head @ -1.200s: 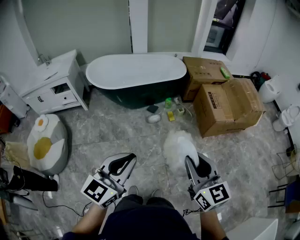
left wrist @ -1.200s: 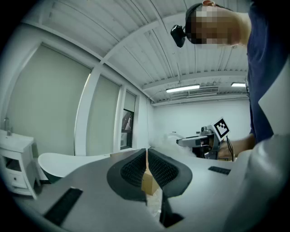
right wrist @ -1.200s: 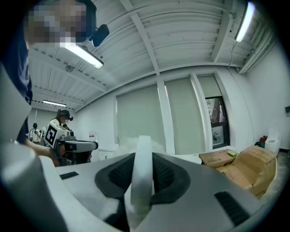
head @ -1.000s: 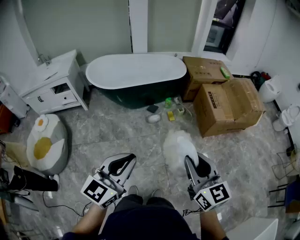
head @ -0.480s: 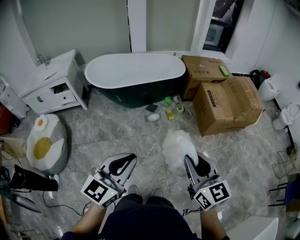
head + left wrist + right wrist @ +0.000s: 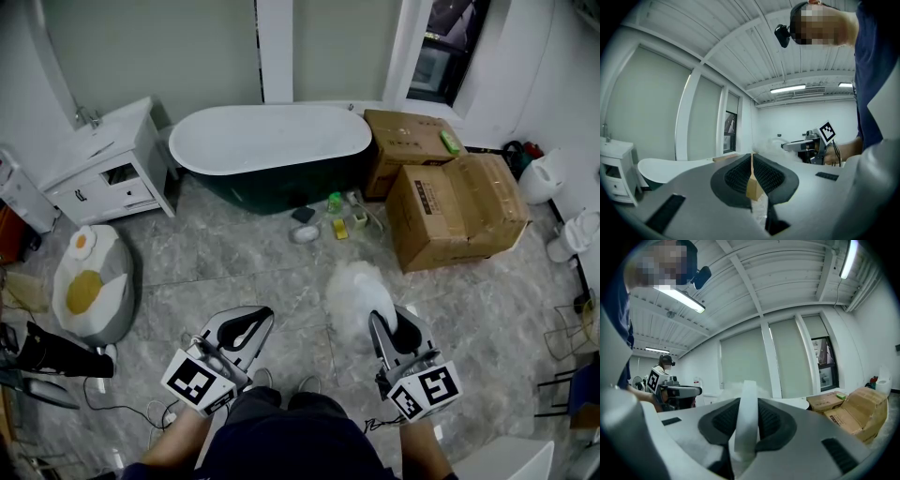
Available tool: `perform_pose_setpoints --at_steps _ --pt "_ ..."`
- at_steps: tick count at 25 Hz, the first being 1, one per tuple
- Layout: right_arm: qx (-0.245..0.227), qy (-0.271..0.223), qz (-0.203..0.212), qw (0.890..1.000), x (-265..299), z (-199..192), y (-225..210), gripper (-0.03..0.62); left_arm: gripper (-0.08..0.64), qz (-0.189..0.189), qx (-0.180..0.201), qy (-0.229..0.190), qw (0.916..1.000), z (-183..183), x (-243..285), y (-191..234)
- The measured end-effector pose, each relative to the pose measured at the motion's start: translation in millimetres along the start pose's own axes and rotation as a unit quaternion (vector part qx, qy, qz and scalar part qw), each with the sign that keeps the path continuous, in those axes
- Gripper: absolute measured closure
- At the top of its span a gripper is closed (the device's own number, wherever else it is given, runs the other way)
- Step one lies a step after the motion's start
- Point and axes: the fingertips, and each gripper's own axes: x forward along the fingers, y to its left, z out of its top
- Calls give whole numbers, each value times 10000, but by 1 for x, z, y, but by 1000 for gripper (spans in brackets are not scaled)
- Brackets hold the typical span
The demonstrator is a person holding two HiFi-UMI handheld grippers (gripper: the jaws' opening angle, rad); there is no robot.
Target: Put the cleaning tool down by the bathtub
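The cleaning tool is a fluffy white duster [image 6: 354, 291] on a flat white handle [image 6: 746, 418]. My right gripper [image 6: 394, 330] is shut on that handle and holds the duster over the grey marble floor, well short of the bathtub [image 6: 272, 141]. The bathtub is white inside and dark outside and stands against the far wall. My left gripper [image 6: 246, 328] hangs level with the right one, shut, with nothing in it. In the left gripper view its jaws [image 6: 752, 176] meet, and the duster [image 6: 768, 145] and the bathtub [image 6: 661, 166] show beyond them.
Two cardboard boxes [image 6: 455, 211] stand right of the tub. Small bottles and a sponge [image 6: 328, 220] lie on the floor at the tub's foot. A white vanity cabinet [image 6: 108, 169] is at left, with a fried-egg cushion [image 6: 89, 281] and cables below it.
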Motion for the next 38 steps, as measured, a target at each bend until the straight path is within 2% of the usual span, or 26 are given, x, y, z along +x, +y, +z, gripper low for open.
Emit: perform_pose_setpoints --at_steps 12,17,20,28,38 --pt "93 -58 25 9999 -12 -4 -31 500 522 159 78 54 9998 0 18 -13" --pt "96 -66 25 9999 -11 -1 -39 500 522 150 141 -47 9998 6 28 -11" --pt "94 -36 7 9999 -7 -3 -46 500 522 216 144 86 9996 1 32 -4" --pt "2 -7 92 10000 21 2 -60 500 522 357 69 -52 9993 4 48 23" --pt "35 143 29 9999 73 -1 -88 500 522 315 -22 -4 9995 -1 87 75"
